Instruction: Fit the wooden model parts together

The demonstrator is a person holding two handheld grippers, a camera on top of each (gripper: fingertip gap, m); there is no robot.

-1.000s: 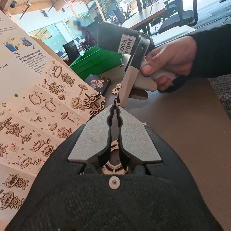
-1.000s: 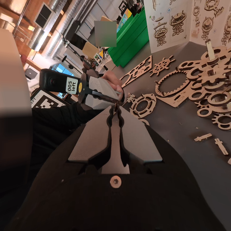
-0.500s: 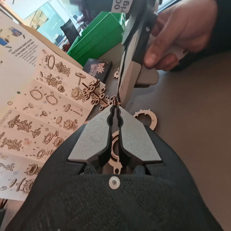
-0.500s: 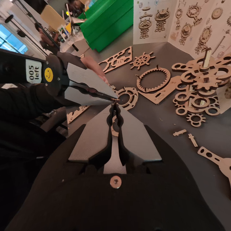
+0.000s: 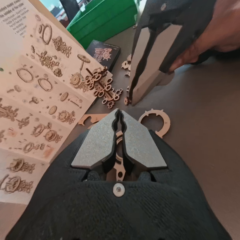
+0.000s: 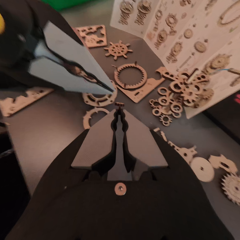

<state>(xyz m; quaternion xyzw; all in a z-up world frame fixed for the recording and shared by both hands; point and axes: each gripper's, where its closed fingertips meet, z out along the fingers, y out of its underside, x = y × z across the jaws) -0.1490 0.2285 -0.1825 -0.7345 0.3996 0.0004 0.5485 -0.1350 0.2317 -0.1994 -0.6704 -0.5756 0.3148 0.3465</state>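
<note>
My right gripper (image 6: 119,112) is shut on the pin of a small wooden gear (image 6: 119,104), held just above the dark table. In the left wrist view it (image 5: 130,102) points down with the gear (image 5: 125,102) at its tips. My left gripper (image 5: 119,112) is shut with nothing between its tips. In the right wrist view it (image 6: 112,90) hangs a short way beyond the gear, apart from it. The partly built model (image 6: 181,93) of stacked rings stands to the right, by the instruction sheet; it also shows in the left wrist view (image 5: 102,84).
Loose parts lie around: a spiked ring (image 6: 86,119) (image 5: 165,123), a round frame (image 6: 100,98), a plate with a toothed ring (image 6: 144,89), a ship's wheel (image 6: 118,50), a disc (image 6: 202,168) and a gear (image 6: 232,188). The folded instruction sheet (image 5: 32,90), a black box (image 5: 103,54) and a green bin (image 5: 103,19) stand behind. Left tips and right tips are each some 15 centimeters from the disc (image 6: 202,168).
Both grippers held the small gear piece tip to tip before. The left has let go and drawn back; the right keeps the gear. Both have dropped closer to the table.
</note>
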